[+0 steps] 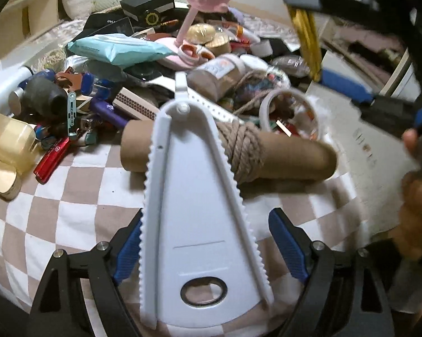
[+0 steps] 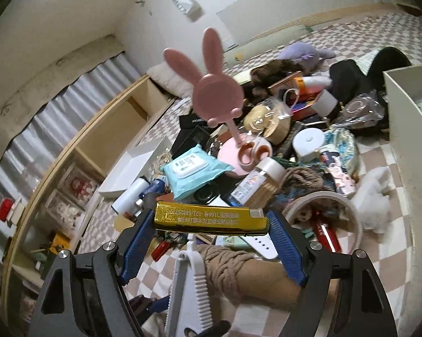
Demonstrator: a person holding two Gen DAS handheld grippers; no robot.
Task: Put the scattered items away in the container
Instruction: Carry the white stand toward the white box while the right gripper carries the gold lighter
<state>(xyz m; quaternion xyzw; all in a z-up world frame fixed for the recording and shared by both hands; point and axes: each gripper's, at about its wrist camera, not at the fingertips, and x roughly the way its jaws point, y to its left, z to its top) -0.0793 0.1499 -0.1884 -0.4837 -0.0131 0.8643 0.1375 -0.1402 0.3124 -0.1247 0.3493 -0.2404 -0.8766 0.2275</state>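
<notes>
My left gripper stands around a white toothed jar-opener tool. The left blue pad touches its edge, the right pad stands a little off it. The tool lies over a cardboard tube wound with rope. My right gripper is shut on a gold lighter, held crosswise above the pile. It also shows in the left wrist view, hanging at the upper right. The white container stands at the right edge.
A heap of items covers the checkered cloth: a pink bunny mirror, a teal wipes pack, a jar, a white ring tub, red lighters, black boxes. A wooden shelf runs along the left.
</notes>
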